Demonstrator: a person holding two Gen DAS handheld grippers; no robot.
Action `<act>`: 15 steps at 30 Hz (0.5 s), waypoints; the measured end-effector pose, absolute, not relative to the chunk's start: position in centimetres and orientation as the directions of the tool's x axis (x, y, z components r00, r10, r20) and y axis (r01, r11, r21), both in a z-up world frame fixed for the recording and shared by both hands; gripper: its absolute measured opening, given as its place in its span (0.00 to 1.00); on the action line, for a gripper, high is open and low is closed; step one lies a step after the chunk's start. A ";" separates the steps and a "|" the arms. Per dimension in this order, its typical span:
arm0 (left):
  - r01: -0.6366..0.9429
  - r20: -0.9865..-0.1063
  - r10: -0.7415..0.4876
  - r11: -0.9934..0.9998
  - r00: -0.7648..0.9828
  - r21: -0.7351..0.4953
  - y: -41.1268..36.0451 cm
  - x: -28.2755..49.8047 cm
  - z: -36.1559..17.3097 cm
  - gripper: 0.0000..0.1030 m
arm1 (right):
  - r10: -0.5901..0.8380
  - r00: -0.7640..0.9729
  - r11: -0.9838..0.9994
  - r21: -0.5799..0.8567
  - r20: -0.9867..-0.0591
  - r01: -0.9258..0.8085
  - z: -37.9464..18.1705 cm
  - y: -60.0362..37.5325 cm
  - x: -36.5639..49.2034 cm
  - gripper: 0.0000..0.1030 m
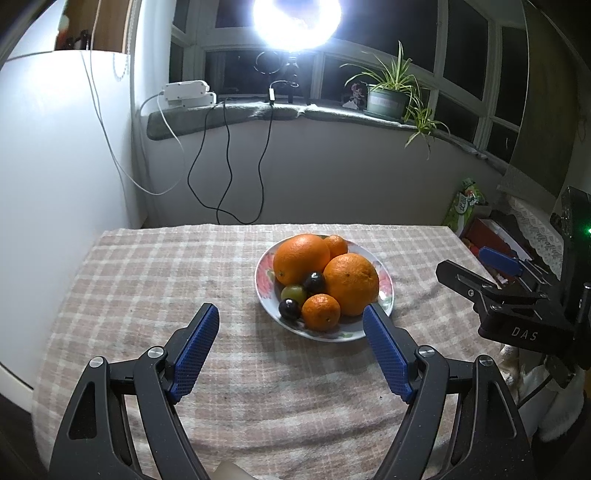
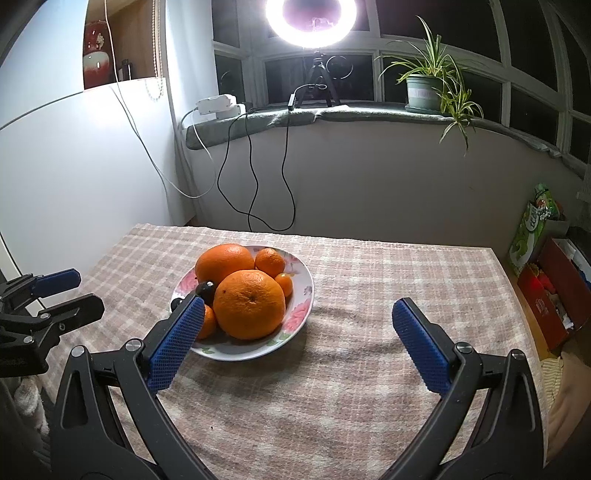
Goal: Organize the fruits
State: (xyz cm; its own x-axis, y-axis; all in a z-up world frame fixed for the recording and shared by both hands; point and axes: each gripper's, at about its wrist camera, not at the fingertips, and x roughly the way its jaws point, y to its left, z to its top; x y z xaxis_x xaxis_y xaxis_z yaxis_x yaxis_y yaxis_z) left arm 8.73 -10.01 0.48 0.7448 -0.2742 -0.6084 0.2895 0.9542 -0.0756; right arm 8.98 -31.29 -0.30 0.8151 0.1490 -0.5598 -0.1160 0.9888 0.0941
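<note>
Fruits fill a floral plate (image 1: 386,291) near the middle of a table covered by a plaid cloth (image 1: 147,280): two large oranges (image 1: 351,284), smaller mandarins (image 1: 320,312), dark grapes (image 1: 289,308) and a green grape (image 1: 293,293). The left gripper (image 1: 290,317) and right gripper (image 2: 297,314) hover just short of the plate, jaws spread wide and empty, under a ring light (image 2: 311,22) on the windowsill.

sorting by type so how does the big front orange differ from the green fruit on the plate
The front orange is much larger than the green fruit. It is bright orange with dimpled skin; the green fruit is olive-green and smooth. The orange sits against the plate's right side, the green fruit nearer the middle. Both are round.
</note>
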 end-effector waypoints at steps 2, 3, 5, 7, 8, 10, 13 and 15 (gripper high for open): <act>0.288 -0.610 -0.272 0.955 0.744 -0.074 -10.0 8.7 0.5 0.78 | 0.150 0.815 0.989 0.096 -0.560 -0.116 -0.3 -31.3 8.9 1.00; 0.287 -0.610 -0.271 0.955 0.744 -0.075 -10.0 8.7 0.5 0.78 | 0.151 0.815 0.988 0.096 -0.560 -0.118 -0.3 -31.3 8.9 1.00; 0.282 -0.611 -0.268 0.957 0.745 -0.076 -10.0 8.7 0.6 0.78 | 0.152 0.814 0.988 0.094 -0.560 -0.120 -0.3 -31.3 9.0 1.00; 0.277 -0.612 -0.266 0.958 0.745 -0.079 -9.9 8.8 0.6 0.78 | 0.152 0.814 0.988 0.093 -0.561 -0.121 -0.3 -31.3 9.1 1.00; 0.277 -0.612 -0.267 0.957 0.744 -0.080 -9.9 8.8 0.5 0.78 | 0.152 0.814 0.988 0.092 -0.561 -0.121 -0.4 -31.3 9.0 1.00; 0.277 -0.614 -0.269 0.957 0.742 -0.084 -9.9 8.8 0.5 0.78 | 0.149 0.814 0.989 0.086 -0.561 -0.121 -0.4 -31.2 9.1 1.00; 0.275 -0.612 -0.262 0.959 0.746 -0.075 -10.0 8.8 0.5 0.78 | 0.148 0.814 0.989 0.084 -0.562 -0.122 -0.4 -31.2 9.2 1.00; 0.275 -0.610 -0.260 0.959 0.748 -0.071 -10.1 8.8 0.5 0.78 | 0.148 0.814 0.989 0.084 -0.562 -0.121 -0.5 -31.3 9.2 1.00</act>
